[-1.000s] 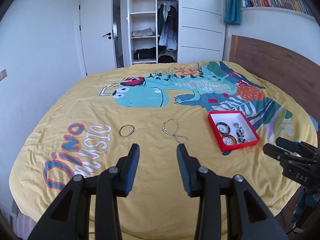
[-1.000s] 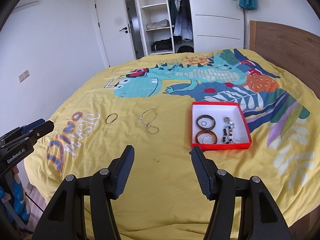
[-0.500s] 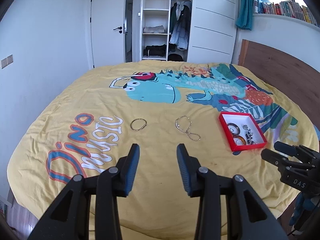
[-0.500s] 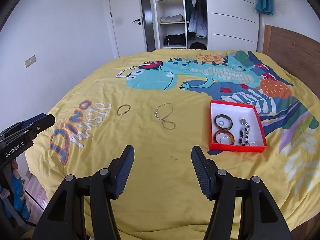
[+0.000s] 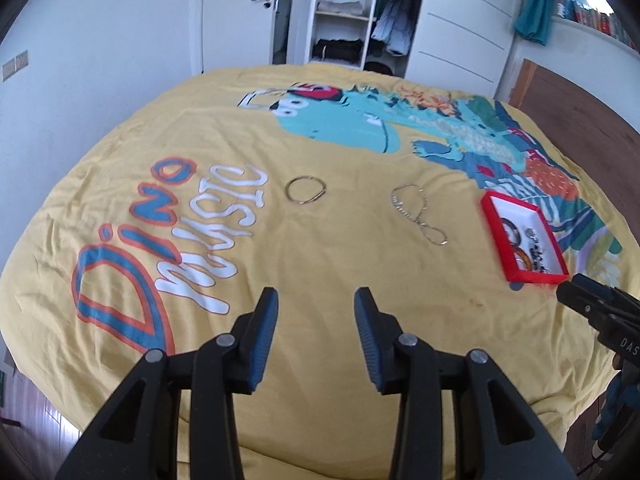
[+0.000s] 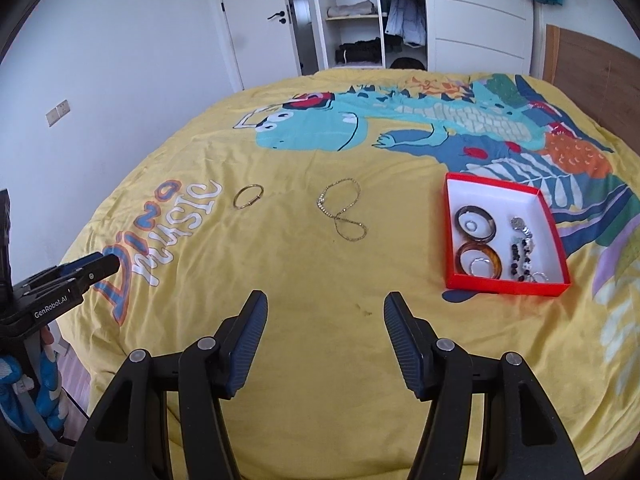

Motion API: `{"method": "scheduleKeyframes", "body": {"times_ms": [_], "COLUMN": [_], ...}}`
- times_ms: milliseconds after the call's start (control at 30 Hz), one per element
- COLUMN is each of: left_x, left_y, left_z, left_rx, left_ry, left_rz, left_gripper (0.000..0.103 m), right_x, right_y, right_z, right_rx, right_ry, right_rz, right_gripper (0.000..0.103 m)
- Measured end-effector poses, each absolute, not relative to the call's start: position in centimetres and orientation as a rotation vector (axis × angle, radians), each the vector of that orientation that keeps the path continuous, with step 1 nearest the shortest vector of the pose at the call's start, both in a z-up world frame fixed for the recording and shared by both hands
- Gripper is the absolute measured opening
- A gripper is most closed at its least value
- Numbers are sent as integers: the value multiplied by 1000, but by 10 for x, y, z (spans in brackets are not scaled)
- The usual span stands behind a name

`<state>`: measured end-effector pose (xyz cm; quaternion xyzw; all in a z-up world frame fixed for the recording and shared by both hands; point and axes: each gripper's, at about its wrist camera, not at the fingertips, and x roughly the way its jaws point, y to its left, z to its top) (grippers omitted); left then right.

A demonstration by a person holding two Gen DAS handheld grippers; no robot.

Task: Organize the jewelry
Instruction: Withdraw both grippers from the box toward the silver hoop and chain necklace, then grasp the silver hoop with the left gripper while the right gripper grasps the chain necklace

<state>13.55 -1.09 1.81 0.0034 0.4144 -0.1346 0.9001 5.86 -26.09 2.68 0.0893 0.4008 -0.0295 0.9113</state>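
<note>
A gold bangle [image 5: 306,189] [image 6: 248,197] and a gold chain necklace [image 5: 417,213] [image 6: 342,213] lie loose on the yellow bedspread. A red tray [image 5: 489,209] [image 6: 503,289] with a white inside sits to their right and holds bangles, rings and a beaded piece. My left gripper [image 5: 316,312] is open and empty, hovering over the bed's near part, short of the bangle. My right gripper [image 6: 325,314] is open and empty, short of the necklace and tray. Each gripper shows at the edge of the other's view.
The yellow dinosaur-print bedspread [image 6: 400,128] covers a large bed with a wooden headboard [image 6: 592,64] at the right. An open wardrobe [image 6: 360,12] and a white door [image 6: 256,20] stand beyond the bed's far edge. Floor shows at the lower left.
Both grippers have moved toward the bed and to the left, so the jewelry and tray look larger and sit further right. Both stay open. Nothing on the bed has moved.
</note>
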Motion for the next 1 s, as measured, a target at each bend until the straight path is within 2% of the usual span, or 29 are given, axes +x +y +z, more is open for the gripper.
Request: {"method": "scheduleKeyframes", "body": {"times_ms": [267,700,1000], "left_x": [223,387,435], "left_y": [-7,-43,-53], "left_z": [-21,-94,-141], "left_rx": [-40,-154,-108], "left_ry": [945,1058,1108], "left_rz": [-247,-252,-186], "left_gripper": [38,38,37], "right_x": [139,280,321], "right_y": [-273,-296,-307], "right_z": [-18,-90,-126], "right_rx": [178,153,176], "right_ry": [900,955,1004], "right_rz": [-9,54,73], "right_gripper": [60,60,60]}}
